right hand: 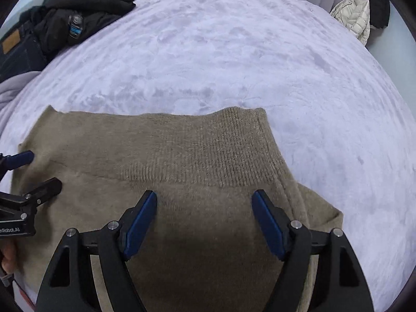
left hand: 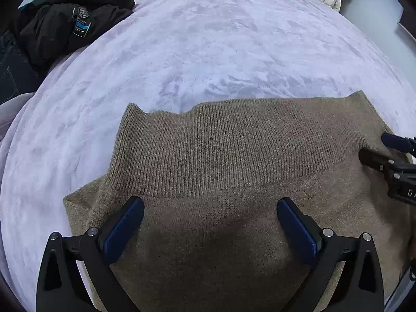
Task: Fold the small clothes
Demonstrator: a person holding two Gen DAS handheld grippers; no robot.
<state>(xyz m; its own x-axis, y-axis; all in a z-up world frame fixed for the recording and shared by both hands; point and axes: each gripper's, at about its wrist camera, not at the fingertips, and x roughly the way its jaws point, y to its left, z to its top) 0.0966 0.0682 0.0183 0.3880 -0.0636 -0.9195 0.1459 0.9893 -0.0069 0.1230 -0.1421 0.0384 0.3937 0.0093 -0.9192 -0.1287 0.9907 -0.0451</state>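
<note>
A brown knit sweater (left hand: pixel 221 171) lies flat on the lilac plush blanket (left hand: pixel 208 39), its ribbed band (left hand: pixel 234 150) toward the far side. My left gripper (left hand: pixel 210 205) hovers over the sweater's left part just below the ribbed band, open wide, nothing between its blue pads. My right gripper (right hand: pixel 204 195) hangs over the right part of the same sweater (right hand: pixel 156 156), open with nothing between its pads. Each gripper shows at the edge of the other's view: the right one (left hand: pixel 374 147) and the left one (right hand: pixel 44 167).
A pile of black clothes with a small bottle (left hand: pixel 82 22) lies at the far left, beside dark jeans (right hand: pixel 18 49). A cream puffer jacket (right hand: pixel 356 13) sits at the far right. A hand (right hand: pixel 7 257) shows at the lower left. The blanket (right hand: pixel 234 52) stretches beyond the sweater.
</note>
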